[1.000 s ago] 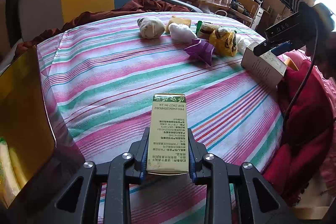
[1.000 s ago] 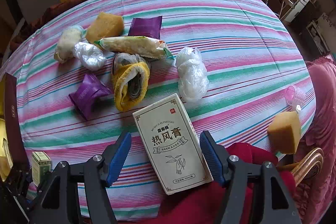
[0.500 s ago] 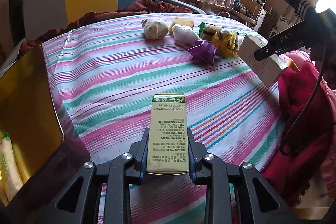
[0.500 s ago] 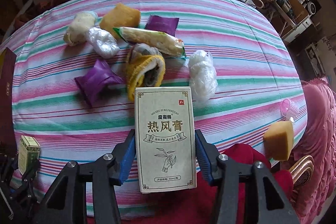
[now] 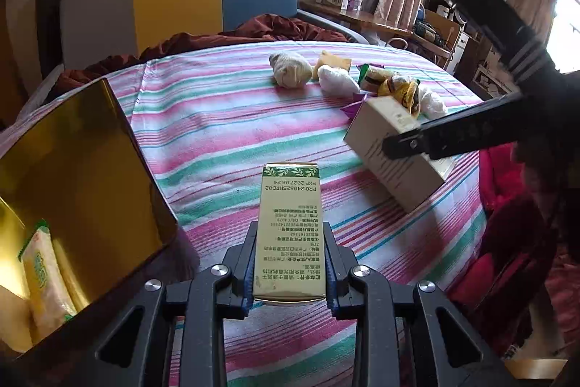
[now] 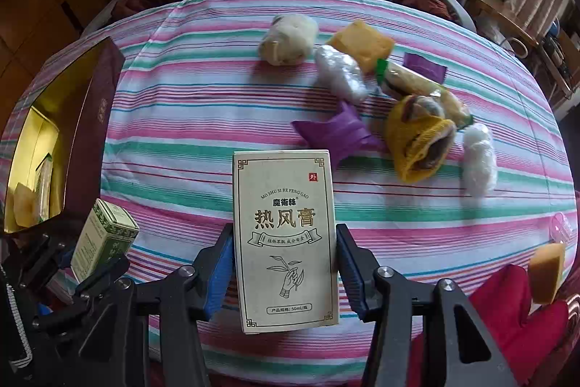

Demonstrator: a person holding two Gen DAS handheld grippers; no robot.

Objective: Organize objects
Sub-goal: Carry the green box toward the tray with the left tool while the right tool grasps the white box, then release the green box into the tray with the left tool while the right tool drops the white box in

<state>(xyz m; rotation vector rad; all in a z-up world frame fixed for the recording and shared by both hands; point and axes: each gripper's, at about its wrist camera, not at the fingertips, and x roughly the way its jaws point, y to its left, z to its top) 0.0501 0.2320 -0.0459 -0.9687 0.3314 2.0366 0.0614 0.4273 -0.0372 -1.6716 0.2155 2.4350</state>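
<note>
My left gripper point(image 5: 289, 263) is shut on a small green-and-cream box point(image 5: 290, 227) and holds it above the striped tablecloth point(image 5: 224, 133); the box also shows in the right wrist view point(image 6: 103, 238). My right gripper point(image 6: 284, 263) is shut on a larger cream ointment box point(image 6: 286, 238), lifted off the table; it shows in the left wrist view point(image 5: 395, 155) too. An open gold-lined storage box point(image 5: 79, 176) stands at the left and holds a snack packet point(image 5: 43, 278).
Loose items lie on the far side: a cream sock ball point(image 6: 288, 38), yellow sponge point(image 6: 362, 42), plastic wads point(image 6: 340, 75), purple pouches point(image 6: 337, 133), yellow sock point(image 6: 417, 144), snack bar point(image 6: 409, 86). A sponge point(image 6: 547, 271) lies on red cloth point(image 6: 514, 307) at the right edge.
My right gripper closed on the cream box, lifted it and swung left toward the left gripper. My left gripper kept its hold and turned slightly right; the gold box fills more of its view.
</note>
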